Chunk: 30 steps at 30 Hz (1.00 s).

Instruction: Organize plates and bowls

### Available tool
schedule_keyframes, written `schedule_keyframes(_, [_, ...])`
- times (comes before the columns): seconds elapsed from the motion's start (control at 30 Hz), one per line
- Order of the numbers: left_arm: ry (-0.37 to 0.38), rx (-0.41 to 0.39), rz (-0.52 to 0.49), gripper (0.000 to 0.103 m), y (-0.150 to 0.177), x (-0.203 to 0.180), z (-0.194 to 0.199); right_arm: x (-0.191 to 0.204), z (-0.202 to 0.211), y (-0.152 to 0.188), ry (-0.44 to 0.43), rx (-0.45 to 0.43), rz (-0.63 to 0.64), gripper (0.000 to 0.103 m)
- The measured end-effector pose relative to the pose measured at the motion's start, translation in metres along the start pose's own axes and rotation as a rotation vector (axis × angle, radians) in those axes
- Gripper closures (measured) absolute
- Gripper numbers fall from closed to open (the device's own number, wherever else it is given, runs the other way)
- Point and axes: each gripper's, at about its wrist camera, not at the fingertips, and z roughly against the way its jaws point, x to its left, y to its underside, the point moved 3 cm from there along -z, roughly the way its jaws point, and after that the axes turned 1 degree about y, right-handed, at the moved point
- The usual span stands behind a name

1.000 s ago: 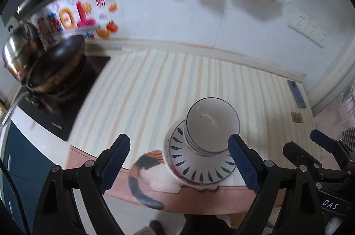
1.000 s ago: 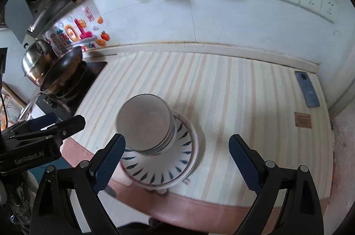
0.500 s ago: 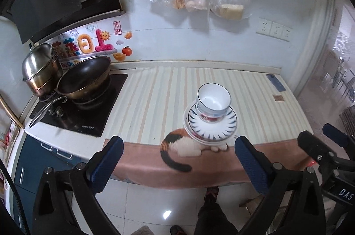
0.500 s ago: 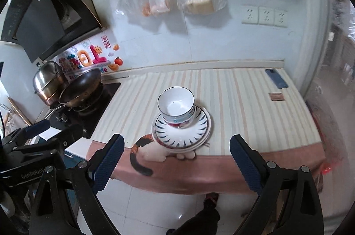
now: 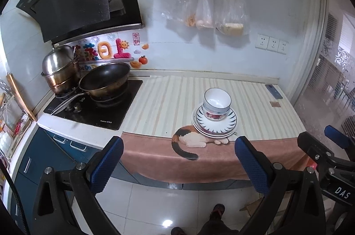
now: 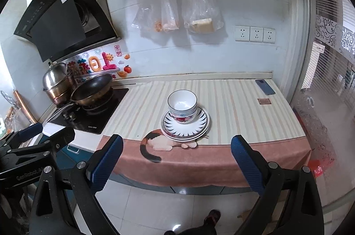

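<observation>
A white bowl (image 5: 217, 104) with a red flower pattern stands upright on a stack of plates (image 5: 226, 126) with dark petal marks, near the front edge of the striped counter. The same bowl (image 6: 182, 106) and plates (image 6: 199, 124) show in the right wrist view. My left gripper (image 5: 178, 165) is open and empty, well back from the counter, above the floor. My right gripper (image 6: 176, 162) is open and empty too, equally far back. Each gripper shows at the edge of the other's view.
A striped cloth with a cat print (image 5: 190, 141) covers the counter and hangs over its front. A stove with a wok (image 5: 104, 79) and a steel pot (image 5: 58, 68) stands at the left. A phone (image 5: 274, 91) lies at the back right. Bags (image 5: 230, 15) hang on the wall.
Both grippers have pulled far back and up from the counter; the bowl and plates, close between the fingers a second ago, now stand small and distant. The stack has not moved.
</observation>
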Motion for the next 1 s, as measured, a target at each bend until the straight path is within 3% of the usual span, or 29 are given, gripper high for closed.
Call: schedule_keyframes(1.0, [-0.002,-0.027,0.002,0.0,0.015,0.014,0.02,0.001,0.012,0.006,0.016,-0.016,0.004,0.003])
